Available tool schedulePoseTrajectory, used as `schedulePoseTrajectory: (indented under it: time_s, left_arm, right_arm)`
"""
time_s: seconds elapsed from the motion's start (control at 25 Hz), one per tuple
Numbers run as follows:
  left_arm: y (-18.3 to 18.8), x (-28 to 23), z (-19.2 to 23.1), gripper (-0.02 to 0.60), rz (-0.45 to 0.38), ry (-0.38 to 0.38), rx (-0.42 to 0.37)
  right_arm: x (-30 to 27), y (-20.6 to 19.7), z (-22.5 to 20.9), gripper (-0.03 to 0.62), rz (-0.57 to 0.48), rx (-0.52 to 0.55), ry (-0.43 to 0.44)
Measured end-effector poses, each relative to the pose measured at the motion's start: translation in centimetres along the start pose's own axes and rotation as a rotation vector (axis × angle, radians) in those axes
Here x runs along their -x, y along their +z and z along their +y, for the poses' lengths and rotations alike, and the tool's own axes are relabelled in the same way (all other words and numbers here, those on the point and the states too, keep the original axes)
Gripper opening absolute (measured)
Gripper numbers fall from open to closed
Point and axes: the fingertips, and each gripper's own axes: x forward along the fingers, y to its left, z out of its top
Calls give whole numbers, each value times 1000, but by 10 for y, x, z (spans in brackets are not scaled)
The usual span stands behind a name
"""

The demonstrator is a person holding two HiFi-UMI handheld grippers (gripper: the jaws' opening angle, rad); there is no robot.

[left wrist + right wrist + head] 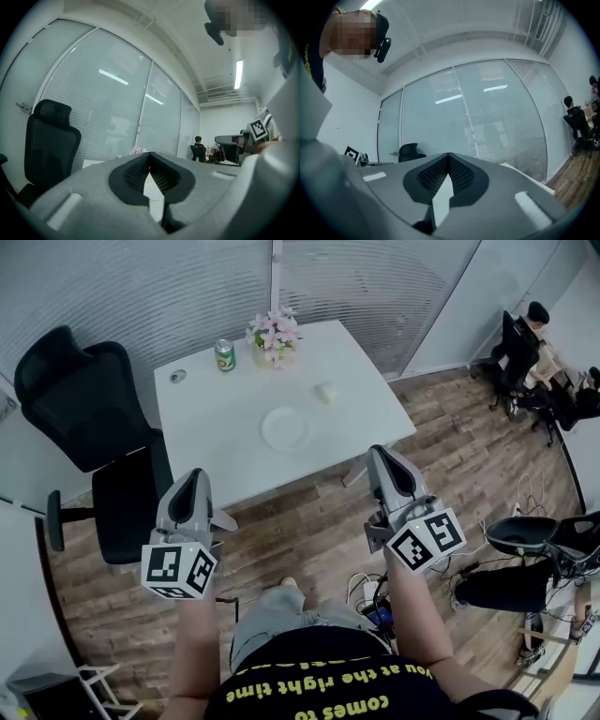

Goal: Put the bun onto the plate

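The bun [325, 392] lies on the table [211, 432], near the plate [285, 428], beyond it and to its right. The left gripper [192, 476] and right gripper [380, 456] hover well short of the plate, jaws closed and empty.

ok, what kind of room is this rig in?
Probably an office meeting room: glass partition walls with blinds, a black office chair at a white table, and people at desks beyond.
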Motion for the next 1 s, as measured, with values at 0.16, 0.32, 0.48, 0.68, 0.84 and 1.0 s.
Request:
schedulePoseTrajectory:
  time_s: [0.16,0.32,0.48,0.68,0.84,1.0]
  left_arm:
    - [-4,-6,5,2,9,-5,7]
    - [-5,-12,9,1,6,-12,10]
    - [-4,-15,13,1,10,-12,8]
    - [-4,-11,13,1,16,-14,5]
    - [-4,-11,12,2,21,-19,-1]
    - [-4,-12,13,1,26,-19,2]
  right_arm:
    - [-6,-4,0,6,12,3,2]
    - [-13,-5,-3,6,17,6,-1]
    - [-19,-5,-3,6,19,8,2]
    - [-17,-6,-1,6,23,8,5]
    - [-15,-5,-1,6,21,5,2]
    - [-14,-5,-2,6,21,-1,-3]
